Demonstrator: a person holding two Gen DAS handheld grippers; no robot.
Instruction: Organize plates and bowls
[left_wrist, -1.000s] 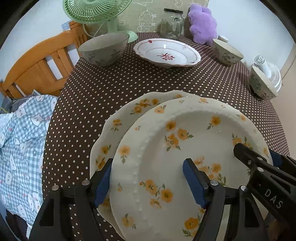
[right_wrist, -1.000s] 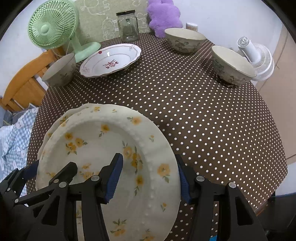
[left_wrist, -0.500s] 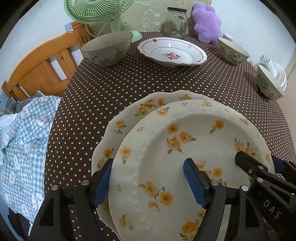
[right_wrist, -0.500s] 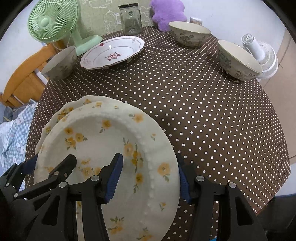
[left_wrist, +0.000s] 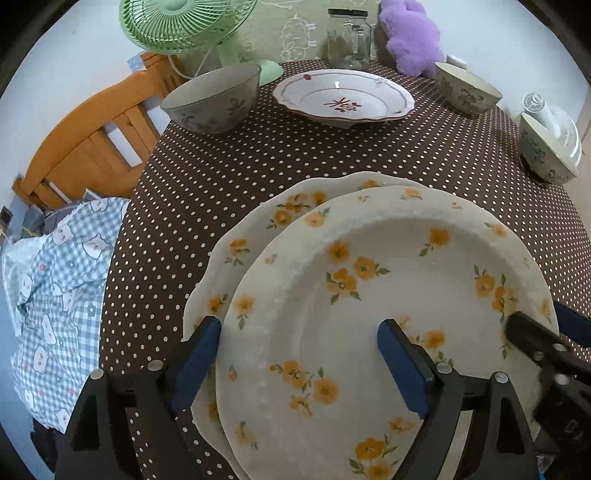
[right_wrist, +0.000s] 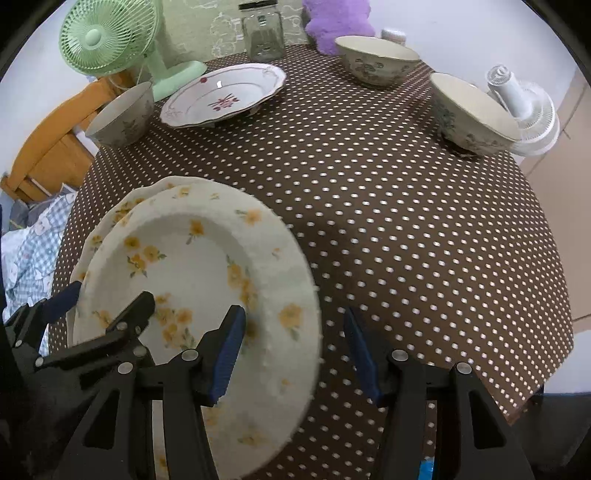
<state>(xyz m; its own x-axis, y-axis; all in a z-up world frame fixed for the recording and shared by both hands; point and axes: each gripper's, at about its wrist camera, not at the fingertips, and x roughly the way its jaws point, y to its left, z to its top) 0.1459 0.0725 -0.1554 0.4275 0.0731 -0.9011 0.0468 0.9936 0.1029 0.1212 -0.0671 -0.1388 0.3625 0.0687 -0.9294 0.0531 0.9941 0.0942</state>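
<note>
- The upper plate (left_wrist: 388, 295) is cream with a beaded raised rim and scattered orange flowers with green leaves; it lies on a second plate, shifted off-centre toward the right.
- The lower plate (left_wrist: 255, 236) carries the same orange-flower pattern but has a scalloped edge; only its left and far crescent shows beneath the upper one.
- Both plates sit at the near edge of the round table (left_wrist: 332, 158), which is covered in a brown cloth with white dots.
- The left gripper (left_wrist: 299, 354) straddles the left rim of the stack, one blue pad outside the edge and one over the well; its jaws have just been opening and now stand spread, with the rim between them but not pinched.
- The right gripper (right_wrist: 293, 349) straddles the upper plate's right rim, its pads clear of the rim on both sides, so it is not pinching.
- Farther back stand a white dish with a red motif (left_wrist: 343, 98), a grey bowl (left_wrist: 212, 98) and two cream patterned bowls (right_wrist: 376, 61) (right_wrist: 472, 114).
- A green fan (right_wrist: 107, 37) and a glass jar (right_wrist: 263, 31) stand at the far edge.
</note>
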